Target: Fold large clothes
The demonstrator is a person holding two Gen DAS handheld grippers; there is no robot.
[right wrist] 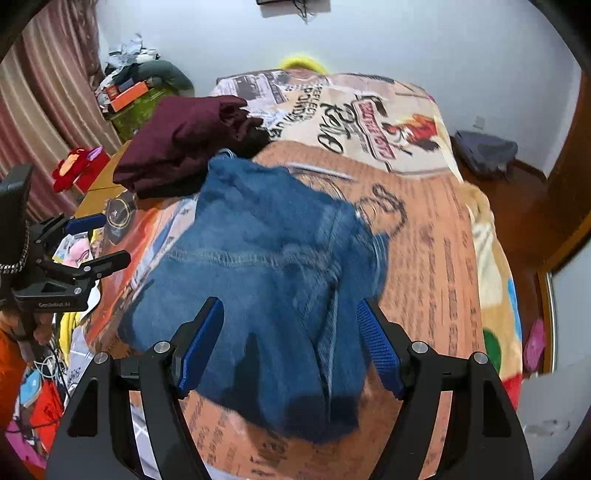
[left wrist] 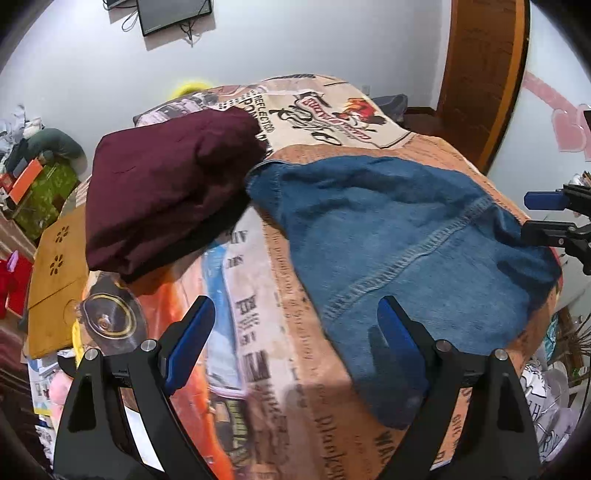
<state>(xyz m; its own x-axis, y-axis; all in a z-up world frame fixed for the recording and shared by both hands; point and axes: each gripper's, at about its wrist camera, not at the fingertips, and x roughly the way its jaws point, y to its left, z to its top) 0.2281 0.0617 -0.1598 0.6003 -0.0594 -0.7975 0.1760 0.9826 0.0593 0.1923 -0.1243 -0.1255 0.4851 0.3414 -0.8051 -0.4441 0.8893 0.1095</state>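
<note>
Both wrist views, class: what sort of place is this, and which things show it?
Probably a bedroom in a home. A bed under a printed blanket carries a denim garment and a folded maroon garment; curtains hang at one side, and a screen is mounted on the wall.

A blue denim garment (right wrist: 266, 280) is spread, partly folded, over the near half of a printed blanket (right wrist: 436, 236). The right gripper (right wrist: 291, 343) is held above its near end, jaws wide apart. A maroon garment (right wrist: 184, 140) is bunched by the blanket's left edge. The left gripper (right wrist: 98, 240) is seen beyond that edge, jaws parted.
</note>
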